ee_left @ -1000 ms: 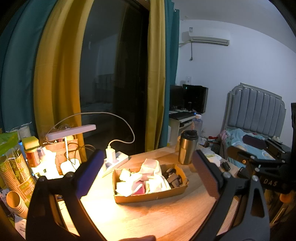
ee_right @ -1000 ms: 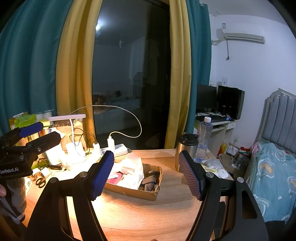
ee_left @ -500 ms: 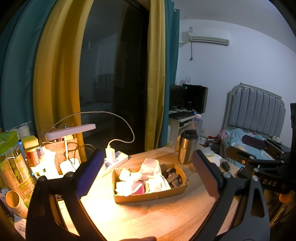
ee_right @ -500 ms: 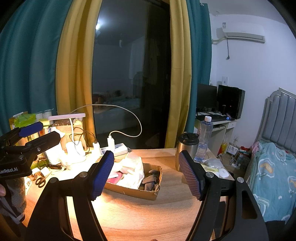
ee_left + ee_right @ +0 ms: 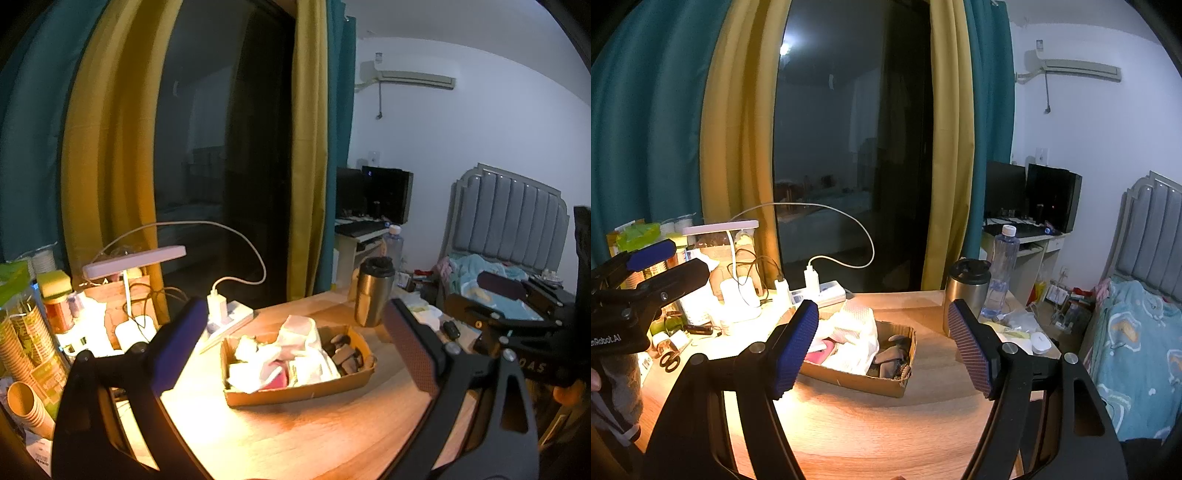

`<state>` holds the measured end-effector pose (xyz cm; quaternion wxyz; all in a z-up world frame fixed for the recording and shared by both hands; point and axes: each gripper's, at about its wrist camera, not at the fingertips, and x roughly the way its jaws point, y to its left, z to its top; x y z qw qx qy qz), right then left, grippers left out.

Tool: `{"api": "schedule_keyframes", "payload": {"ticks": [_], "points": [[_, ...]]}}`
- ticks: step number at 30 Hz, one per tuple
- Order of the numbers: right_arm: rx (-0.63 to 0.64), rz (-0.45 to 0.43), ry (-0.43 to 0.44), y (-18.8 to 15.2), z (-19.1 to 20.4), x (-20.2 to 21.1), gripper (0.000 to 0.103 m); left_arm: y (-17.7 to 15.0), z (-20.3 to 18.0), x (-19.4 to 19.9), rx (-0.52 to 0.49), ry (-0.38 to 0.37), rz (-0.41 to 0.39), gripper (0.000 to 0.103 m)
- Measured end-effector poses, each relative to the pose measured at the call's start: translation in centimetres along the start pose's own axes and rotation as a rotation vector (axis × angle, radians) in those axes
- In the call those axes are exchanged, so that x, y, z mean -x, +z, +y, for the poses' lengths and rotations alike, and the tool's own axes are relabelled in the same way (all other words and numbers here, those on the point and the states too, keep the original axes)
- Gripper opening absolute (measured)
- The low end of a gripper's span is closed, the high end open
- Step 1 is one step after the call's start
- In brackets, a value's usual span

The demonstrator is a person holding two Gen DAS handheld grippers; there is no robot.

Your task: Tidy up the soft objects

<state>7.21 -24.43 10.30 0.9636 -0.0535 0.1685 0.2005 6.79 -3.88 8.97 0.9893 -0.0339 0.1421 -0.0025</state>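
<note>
Right wrist view: both grippers, right gripper [image 5: 882, 345] and left gripper [image 5: 295, 349], gape empty, cardboard box [image 5: 849, 376] of soft things ahead, lying crosswise.

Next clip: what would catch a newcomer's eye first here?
The lamp-lit cardboard tray mid-table, heaped with white and pink soft items and darker pieces at its right end. Both hand-held grippers, left and right, hang open and empty before it. Behind stand a dark window and yellow curtains.

Home bedroom: bed [image 5: 1137, 332], curtains [image 5: 953, 147], wall air conditioner [image 5: 1075, 68].
</note>
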Motion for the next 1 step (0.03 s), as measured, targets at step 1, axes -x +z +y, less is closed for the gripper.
{"api": "schedule_keyframes", "payload": {"ticks": [1], "points": [[-0.001, 0.002, 0.001, -0.01, -0.11, -0.02, 0.076, 0.0, 0.05, -0.14, 0.001, 0.001, 0.001, 0.097]]}}
